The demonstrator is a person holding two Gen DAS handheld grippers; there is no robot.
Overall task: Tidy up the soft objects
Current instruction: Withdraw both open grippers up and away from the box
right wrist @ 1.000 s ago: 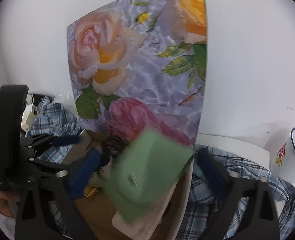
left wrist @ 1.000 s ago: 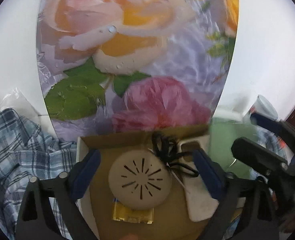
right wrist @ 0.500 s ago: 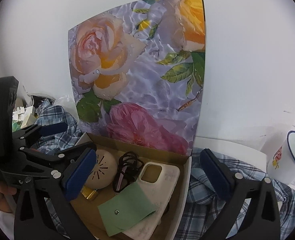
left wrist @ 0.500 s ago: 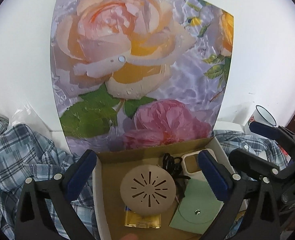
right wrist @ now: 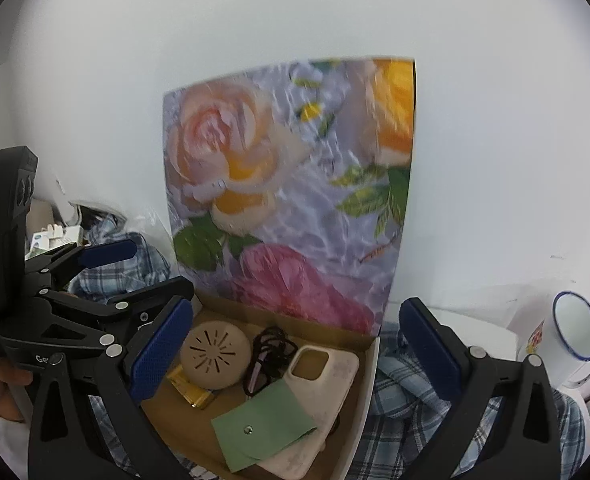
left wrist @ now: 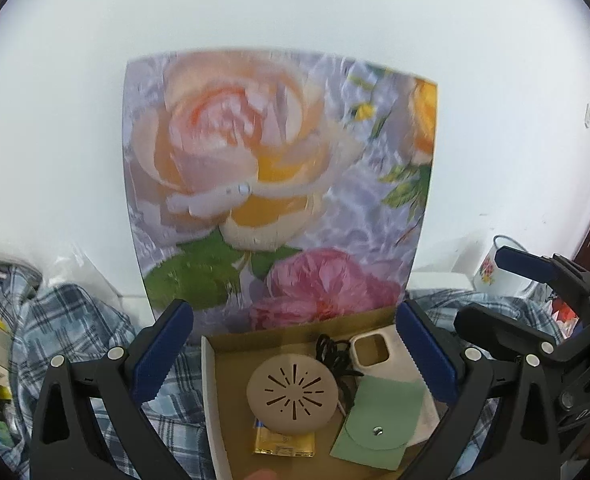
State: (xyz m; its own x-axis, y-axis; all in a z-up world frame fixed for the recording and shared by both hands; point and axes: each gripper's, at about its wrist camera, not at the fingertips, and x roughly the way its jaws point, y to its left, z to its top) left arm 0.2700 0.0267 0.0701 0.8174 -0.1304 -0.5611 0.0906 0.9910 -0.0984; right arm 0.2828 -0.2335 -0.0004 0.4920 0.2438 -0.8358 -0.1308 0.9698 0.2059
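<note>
An open cardboard box [left wrist: 231, 376] [right wrist: 365, 384] with a raised floral lid [left wrist: 279, 184] [right wrist: 295, 184] holds a green snap pouch [left wrist: 379, 426] [right wrist: 265, 426], a beige phone case [left wrist: 375, 354] [right wrist: 327, 376], a round beige vented pad [left wrist: 292, 392] [right wrist: 215, 354], a black cord [left wrist: 331, 350] [right wrist: 269, 350] and a small yellow packet [left wrist: 283, 442] [right wrist: 191, 390]. The pouch lies on the phone case. My left gripper [left wrist: 293, 354] and right gripper [right wrist: 295, 354] are both open and empty, above the box.
A blue plaid shirt [left wrist: 75, 344] [right wrist: 407, 408] lies around the box on both sides. A white enamel mug [right wrist: 571, 340] [left wrist: 499, 276] stands at the right. Small boxes and clutter [right wrist: 55, 236] sit at the far left. A white wall is behind.
The green pouch left my right gripper and dropped into the box onto the phone case. Both grippers have since pulled back and up from the box.
</note>
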